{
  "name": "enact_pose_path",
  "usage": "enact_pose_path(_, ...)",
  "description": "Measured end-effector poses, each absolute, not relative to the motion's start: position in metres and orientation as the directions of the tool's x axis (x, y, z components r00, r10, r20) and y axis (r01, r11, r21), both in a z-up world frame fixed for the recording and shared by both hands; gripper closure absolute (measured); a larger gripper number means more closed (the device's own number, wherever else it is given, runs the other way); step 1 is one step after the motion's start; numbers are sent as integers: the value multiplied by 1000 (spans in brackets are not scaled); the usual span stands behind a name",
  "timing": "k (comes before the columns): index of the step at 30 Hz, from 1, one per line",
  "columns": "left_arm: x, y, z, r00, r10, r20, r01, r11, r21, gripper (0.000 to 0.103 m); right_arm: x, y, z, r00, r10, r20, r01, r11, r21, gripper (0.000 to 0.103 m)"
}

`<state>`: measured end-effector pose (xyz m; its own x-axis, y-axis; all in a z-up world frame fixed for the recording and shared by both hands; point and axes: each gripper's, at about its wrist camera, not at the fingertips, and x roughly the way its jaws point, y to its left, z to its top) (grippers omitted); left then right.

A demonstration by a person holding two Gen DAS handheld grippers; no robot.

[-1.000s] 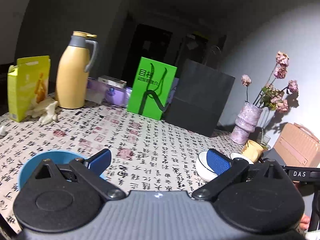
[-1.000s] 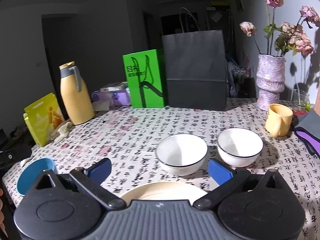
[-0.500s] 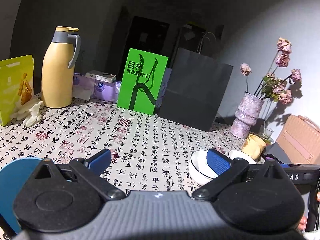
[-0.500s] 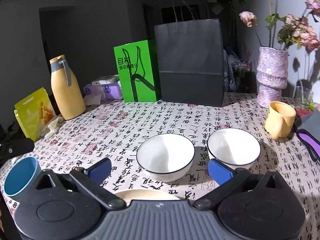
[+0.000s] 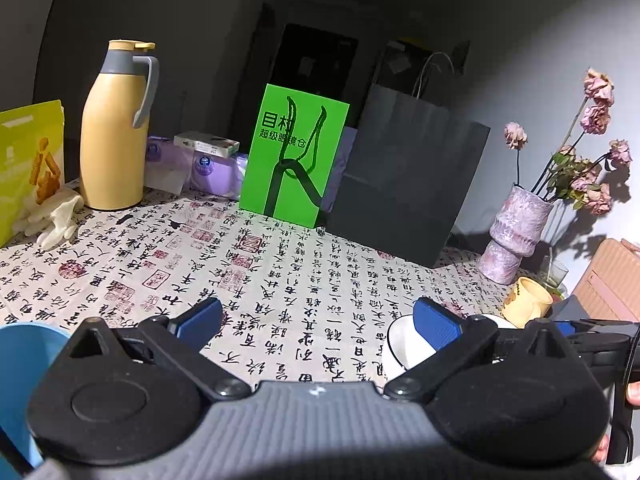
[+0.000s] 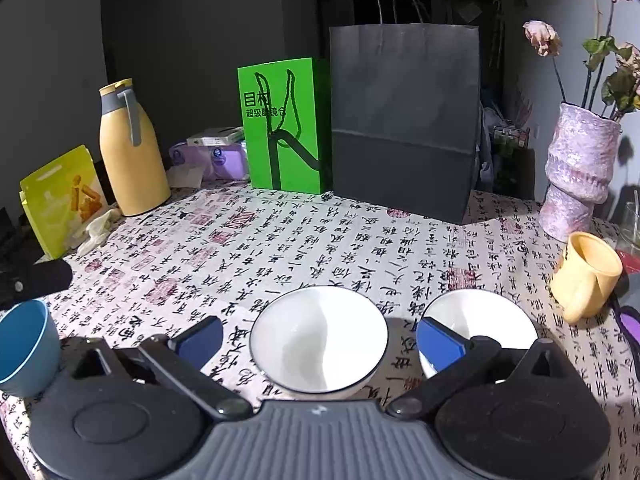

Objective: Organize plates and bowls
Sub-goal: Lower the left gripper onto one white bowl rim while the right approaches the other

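left gripper (image 5: 316, 326) spread, empty | right gripper (image 6: 320, 338) spread — straddles white black-rimmed ceramic bowl (image 6: 319, 340) | calligraphy-print tablecloth (image 6: 320, 240) — dim room

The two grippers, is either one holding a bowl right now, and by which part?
Neither. The left gripper and right gripper are both open, and the nearer white bowl sits untouched on the table.
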<state>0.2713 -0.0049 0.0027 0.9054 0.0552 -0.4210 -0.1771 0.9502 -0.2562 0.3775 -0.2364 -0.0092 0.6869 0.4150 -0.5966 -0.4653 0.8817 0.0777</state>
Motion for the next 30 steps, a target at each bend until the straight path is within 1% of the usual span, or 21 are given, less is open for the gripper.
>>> enact_pose_path(5,285,-14,2,902,62,-427,-175,957,-232,0,394,-238,-7,690,412,-596,-478,877,53,0)
enact_pose_path(12,305,-25,-4,880,82,-467,-195,960,-200,0,417,-223,-2,688,391,-611,-514,857,-31,1)
enact_pose_path(14,309,-26,-7,875,93,-474,-208,958,-197,0,425,-216,-5,679,385,-625,-524,851,-46,3)
enact_pose_path(15,312,-26,-8,872,94,-480,-214,956,-202,0,429,-214,-7,675,386,-629,-529,847,-47,7)
enact_pose_path(19,324,-26,-16,858,67,-509,-213,949,-233,0,438,-214,-19,651,429,-626,-546,838,5,8)
enact_pose_path(21,329,-27,-20,853,65,-518,-211,951,-228,0,440,-217,-24,650,445,-616,-547,837,28,8)
enact_pose_path(24,335,-29,-24,845,68,-530,-210,954,-213,0,443,-220,-29,649,451,-612,-541,840,46,10)
enact_pose_path(28,341,-27,-30,841,47,-540,-211,946,-246,0,445,-226,-33,649,446,-616,-530,846,54,13)
enact_pose_path(30,347,-27,-35,829,33,-559,-214,941,-263,0,447,-229,-35,650,446,-615,-524,850,63,16)
